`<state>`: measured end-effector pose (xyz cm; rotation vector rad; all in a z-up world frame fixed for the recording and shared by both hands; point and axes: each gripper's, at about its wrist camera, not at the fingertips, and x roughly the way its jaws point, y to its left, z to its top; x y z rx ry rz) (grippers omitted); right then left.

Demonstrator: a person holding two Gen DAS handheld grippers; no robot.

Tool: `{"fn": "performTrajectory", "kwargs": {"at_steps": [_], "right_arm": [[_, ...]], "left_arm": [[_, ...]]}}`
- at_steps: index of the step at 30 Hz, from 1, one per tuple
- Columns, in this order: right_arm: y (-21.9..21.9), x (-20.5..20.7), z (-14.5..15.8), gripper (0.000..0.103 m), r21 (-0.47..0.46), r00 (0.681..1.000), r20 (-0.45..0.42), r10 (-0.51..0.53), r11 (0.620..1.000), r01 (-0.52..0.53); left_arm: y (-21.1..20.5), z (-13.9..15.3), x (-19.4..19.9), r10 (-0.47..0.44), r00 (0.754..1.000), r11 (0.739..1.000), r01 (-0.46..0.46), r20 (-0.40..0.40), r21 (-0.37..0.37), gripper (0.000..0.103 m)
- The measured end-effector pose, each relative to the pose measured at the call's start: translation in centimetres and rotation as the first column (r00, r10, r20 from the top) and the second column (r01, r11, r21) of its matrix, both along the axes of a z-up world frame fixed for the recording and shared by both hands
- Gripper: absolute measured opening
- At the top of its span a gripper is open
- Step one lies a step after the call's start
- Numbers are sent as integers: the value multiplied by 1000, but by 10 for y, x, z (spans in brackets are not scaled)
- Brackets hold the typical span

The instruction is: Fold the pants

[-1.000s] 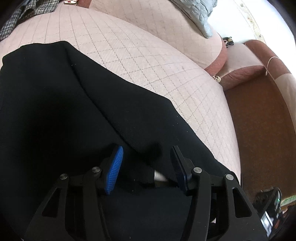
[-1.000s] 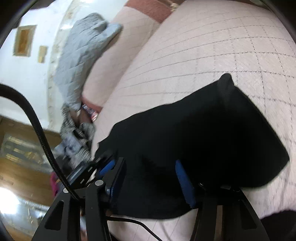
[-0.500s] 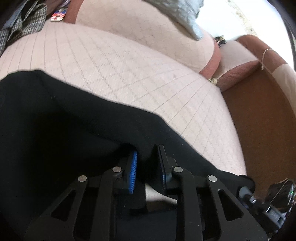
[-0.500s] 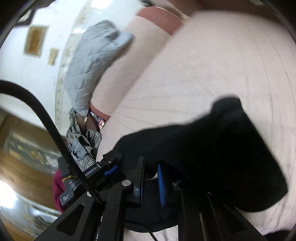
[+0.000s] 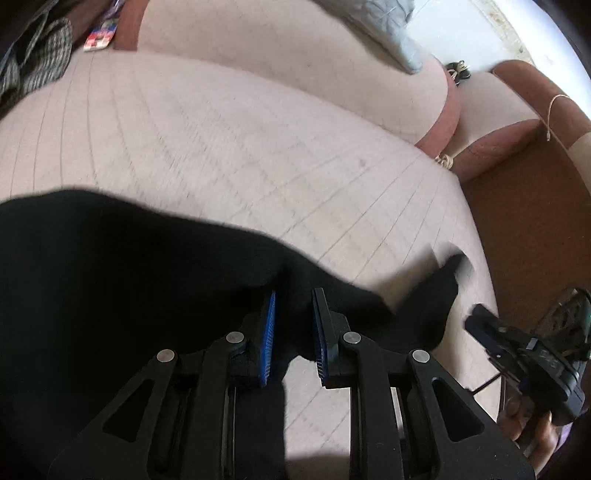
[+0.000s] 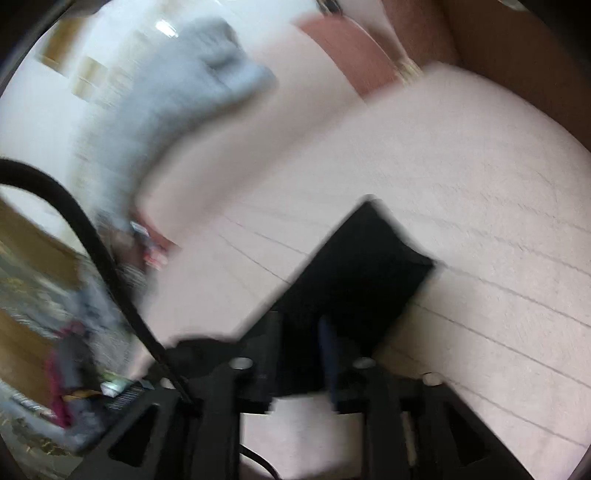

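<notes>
Both hand-held grippers, left (image 5: 291,332) and right (image 6: 301,354), wide apart a second ago, now pinch the black pants (image 5: 110,280) with jaws easing slightly, hauling the cloth edge up off the quilted sofa seat (image 5: 258,155) — the fold's under way.

A pink quilted sofa (image 5: 229,140) fills the frame; a grey quilted cloth (image 5: 388,26) lies upper right, checked fabric (image 5: 33,62) upper left.

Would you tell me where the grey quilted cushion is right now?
In the left wrist view, the grey quilted cushion lies at the top right, on the pink sofa backrest.
</notes>
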<state>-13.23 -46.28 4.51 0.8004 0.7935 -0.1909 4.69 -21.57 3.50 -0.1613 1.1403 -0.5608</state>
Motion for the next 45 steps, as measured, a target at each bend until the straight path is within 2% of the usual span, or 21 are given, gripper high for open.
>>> {"fn": "performTrajectory", "kwargs": {"at_steps": [3,6,11,13,16,17,19,20,21,24,26,30,31,32,33,35,37,38,39,41,45], "right_arm": [[1,-37,13,54,-53,999,34,17,998,-15],[-1,-81,17,54,-163,997,-64,32,986,-42],[-8,-127,-2,54,-200,980,-183,76,973,-112],[-8,-128,-10,54,-193,978,-192,86,973,-124],[-2,-122,-18,54,-151,982,-127,141,976,-160],[1,-121,-25,52,-169,982,-122,147,971,-167],[9,-114,-26,31,-245,977,-143,156,951,-187],[12,-112,-21,8,-280,974,-147,170,938,-206],[14,-113,-17,8,-307,975,-143,169,929,-206],[13,-126,4,6,-414,985,-126,114,897,-157],[4,-136,9,6,-441,988,-143,65,889,-122],[-4,-136,-14,2,-520,954,-299,-20,842,-145],[-8,-135,-24,2,-497,947,-320,-16,854,-154],[-10,-141,-23,3,-494,957,-290,-22,860,-130],[-11,-143,-20,3,-481,962,-273,-14,868,-124],[-9,-146,-11,5,-445,967,-252,17,886,-132],[1,-147,2,10,-467,976,-216,26,875,-127],[11,-144,10,19,-475,979,-195,60,867,-148],[20,-141,15,33,-474,979,-180,98,863,-174],[37,-131,20,44,-459,973,-155,171,860,-224],[78,-108,19,44,-394,938,-124,325,851,-347]], "left_arm": [[17,-2,-14,-15,999,1000,14,31,15,33],[32,-1,-31,-21,999,1000,21,46,13,33],[37,13,-69,-58,994,998,60,89,-17,33],[34,21,-89,-94,990,995,97,108,-26,33],[17,24,-115,-181,977,982,185,113,-24,33],[11,20,-122,-206,972,978,209,109,-18,33],[-1,8,-133,-237,967,971,237,95,19,33],[-5,1,-139,-245,966,969,241,85,50,33],[-5,-1,-141,-241,967,970,237,86,57,33],[8,3,-146,-197,974,980,196,108,15,33],[20,5,-147,-153,980,988,153,126,11,33],[47,-6,-143,-65,984,993,47,168,108,33],[55,-12,-141,-49,989,993,32,141,116,33],[61,-13,-140,-39,991,995,26,129,101,33],[72,-11,-140,-19,992,998,11,128,65,33],[91,-4,-140,29,988,997,-39,155,63,33],[114,3,-138,76,982,995,-86,171,53,33],[123,5,-137,95,981,993,-106,172,52,33],[141,7,-134,133,976,988,-145,171,57,33],[165,9,-132,189,967,977,-203,174,71,33],[219,4,-128,294,942,942,-315,163,120,33]]}}
